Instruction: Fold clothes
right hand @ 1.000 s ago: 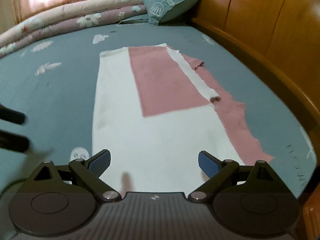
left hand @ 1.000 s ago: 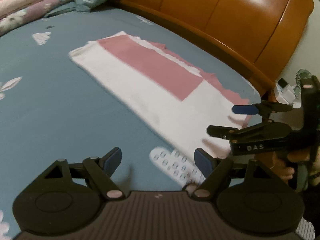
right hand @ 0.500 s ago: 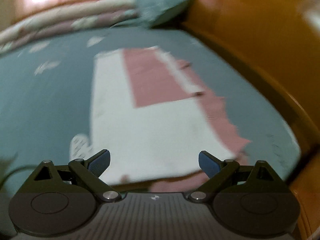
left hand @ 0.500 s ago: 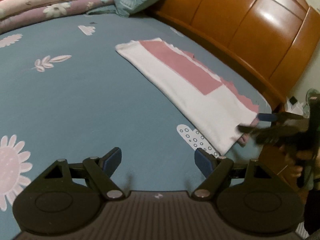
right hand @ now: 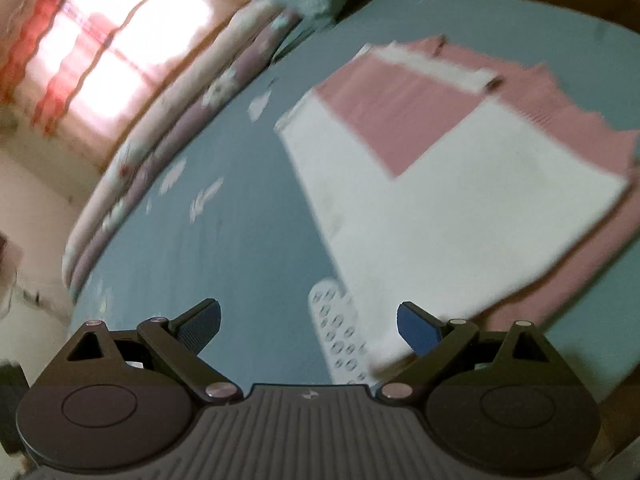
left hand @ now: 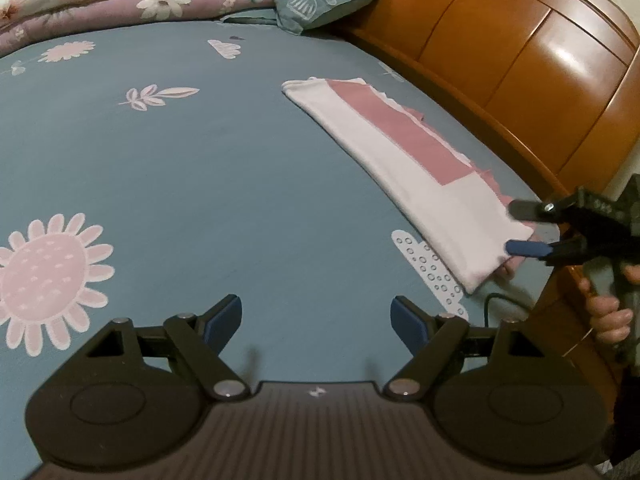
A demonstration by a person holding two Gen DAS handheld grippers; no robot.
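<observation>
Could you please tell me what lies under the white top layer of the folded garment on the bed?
Under the white top layer a pink layer peeks out along the near and headboard-side edges. Below lies the blue bedsheet. Further folds inside stay hidden.

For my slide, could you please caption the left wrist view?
Open right tongs straddle the near end of the folded garment.
</observation>
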